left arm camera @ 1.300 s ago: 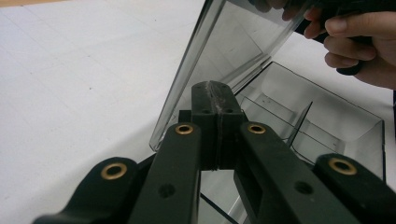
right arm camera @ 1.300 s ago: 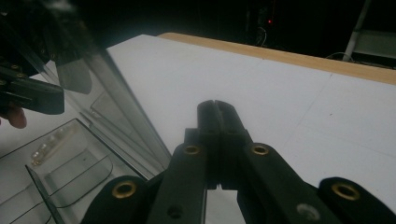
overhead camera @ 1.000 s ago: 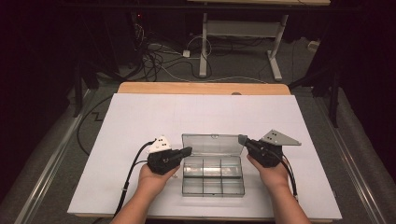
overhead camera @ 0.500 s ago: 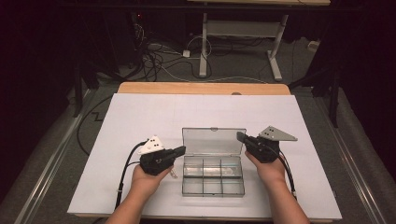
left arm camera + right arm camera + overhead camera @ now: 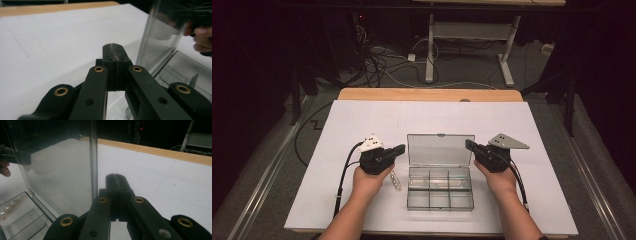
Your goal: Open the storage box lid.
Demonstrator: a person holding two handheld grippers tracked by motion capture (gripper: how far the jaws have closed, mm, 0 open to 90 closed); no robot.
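A clear plastic compartment box (image 5: 440,200) lies mid-table with its lid (image 5: 440,149) standing open. My left gripper (image 5: 401,148) is shut on nothing, its tip just left of the lid's left edge. In the left gripper view the closed jaws (image 5: 115,47) point past the lid (image 5: 160,45). My right gripper (image 5: 468,144) is also shut and empty, its tip at the lid's right edge. The right gripper view has its jaws (image 5: 116,176) beside the lid's edge (image 5: 93,160). A small pearly strip (image 5: 396,181) lies on the sheet left of the box. Something pearly (image 5: 10,207) rests in one compartment.
A white sheet (image 5: 362,120) covers the table, with a wooden edge (image 5: 427,94) at the far side. Cables (image 5: 377,65) and a metal stand (image 5: 467,50) are on the floor beyond. A cable (image 5: 343,175) trails from the left gripper.
My left gripper has drawn leftward off the box and slightly farther away, uncovering the pearly strip. The lid's top edge sits a little farther back. The right gripper has barely moved.
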